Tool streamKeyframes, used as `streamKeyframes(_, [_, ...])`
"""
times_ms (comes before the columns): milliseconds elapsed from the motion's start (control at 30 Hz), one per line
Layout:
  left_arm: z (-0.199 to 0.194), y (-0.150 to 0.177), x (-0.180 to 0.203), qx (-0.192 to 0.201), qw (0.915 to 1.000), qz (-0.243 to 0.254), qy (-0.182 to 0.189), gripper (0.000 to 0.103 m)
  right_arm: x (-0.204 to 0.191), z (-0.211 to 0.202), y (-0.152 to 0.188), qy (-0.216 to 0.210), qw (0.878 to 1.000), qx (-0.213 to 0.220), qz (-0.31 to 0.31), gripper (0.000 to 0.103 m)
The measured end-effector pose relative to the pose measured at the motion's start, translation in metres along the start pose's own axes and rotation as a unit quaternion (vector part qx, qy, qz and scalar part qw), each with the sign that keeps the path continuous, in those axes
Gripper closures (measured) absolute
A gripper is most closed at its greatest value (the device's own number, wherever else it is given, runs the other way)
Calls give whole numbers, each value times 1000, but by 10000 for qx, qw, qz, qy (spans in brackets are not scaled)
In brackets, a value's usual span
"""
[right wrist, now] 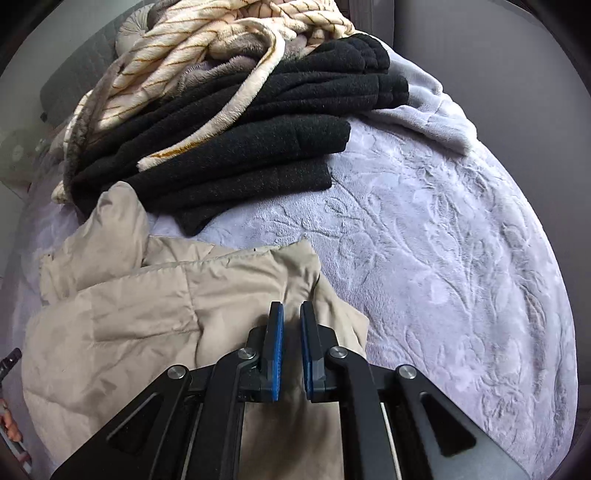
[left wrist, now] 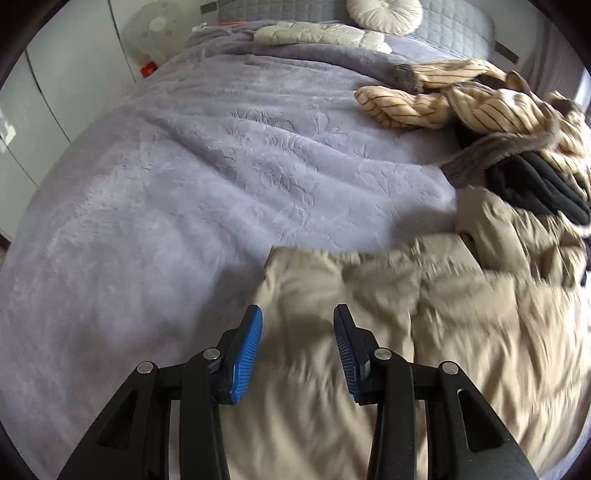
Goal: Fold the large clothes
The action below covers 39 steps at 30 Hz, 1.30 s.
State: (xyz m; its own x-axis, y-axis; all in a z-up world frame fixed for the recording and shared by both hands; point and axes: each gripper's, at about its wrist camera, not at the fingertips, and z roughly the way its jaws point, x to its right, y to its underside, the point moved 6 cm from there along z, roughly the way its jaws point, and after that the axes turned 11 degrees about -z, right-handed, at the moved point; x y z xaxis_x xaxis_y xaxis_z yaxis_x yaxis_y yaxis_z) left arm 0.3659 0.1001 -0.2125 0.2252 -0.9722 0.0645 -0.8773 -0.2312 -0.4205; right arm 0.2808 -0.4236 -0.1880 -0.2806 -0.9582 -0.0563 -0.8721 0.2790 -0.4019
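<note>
Bed (left wrist: 192,177) w/ lavender embossed plush cover, grey quilted headboard (left wrist: 454,26), round cream cushion (left wrist: 384,13). White wardrobe doors (left wrist: 48,92) on left. Daylight.

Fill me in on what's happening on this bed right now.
A person is working a beige puffer coat laid on the lavender bedspread with handheld tongs. The right tongs are nearly closed over a fold near the coat's edge; whether they pinch the fabric is unclear. The left tongs hang open above another part of the coat. Black fleece and a striped blanket are piled behind.
</note>
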Motion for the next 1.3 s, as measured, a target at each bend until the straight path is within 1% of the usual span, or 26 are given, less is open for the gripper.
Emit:
streamKeyframes(100, [-13,19,-3,-190,9998,79,52,61,1,-20,12,-145,9998,49,104,93])
streamKeyframes(233, [-26,45,-2,-449,9989,123,110,61,-11,-40,42,-372,9990,28,238,92])
streamKeyframes(267, [-30,53,0,-506,9985,158,162,61,-19,-47,55,-429,9987,22,279,90])
streamKeyframes(300, [-34,59,2,-542,9982,180,188,61,-22,-51,63,-489,9983,-1,322,82])
streamKeyframes(333, [-36,64,3,-572,9980,190,205,61,-25,-51,74,-523,9980,-24,355,77])
streamKeyframes(367, [-40,70,4,-620,9976,200,240,60,-28,-54,81,-568,9976,-52,389,67])
streamKeyframes(400, [-43,76,4,-670,9972,197,285,50,-31,-59,91,-613,9973,-65,405,64])
streamKeyframes(433, [-47,81,4,-682,9970,181,310,35,-34,-62,98,-640,9971,-82,402,63])
streamKeyframes(467, [-51,85,3,-642,9973,167,328,31,-37,-66,105,-668,9970,-111,382,63])
streamKeyframes(533, [-60,93,4,-582,9973,236,385,31,-44,-71,118,-741,9963,-177,394,62])
streamKeyframes(600, [-64,101,4,-668,9967,287,365,31,-48,-74,129,-820,9953,-262,448,58])
streamKeyframes(700, [-68,113,4,-820,9953,327,387,31,-55,-78,146,-894,9940,-391,495,57])
streamKeyframes(933, [-78,137,2,-977,9932,469,418,30,-68,-87,174,-952,9926,-610,439,47])
streamKeyframes(967, [-79,140,1,-990,9931,470,424,24,-70,-88,177,-970,9923,-630,449,45])
streamKeyframes(1000, [-80,143,1,-1008,9929,458,430,5,-72,-89,180,-993,9919,-647,463,42])
streamKeyframes(1033, [-83,145,0,-973,9934,424,437,0,-74,-90,183,-1006,9916,-659,472,40])
streamKeyframes(1133, [-87,149,1,-960,9934,435,451,0,-80,-93,189,-1066,9909,-678,469,31])
streamKeyframes(1167, [-88,151,1,-979,9933,423,443,0,-81,-94,190,-1091,9906,-675,469,25])
streamKeyframes(1200, [-88,151,0,-994,9931,420,451,0,-83,-95,192,-1121,9903,-671,480,23])
streamKeyframes(1300, [-88,154,1,-1038,9925,456,449,0,-87,-96,196,-1222,9888,-662,548,23])
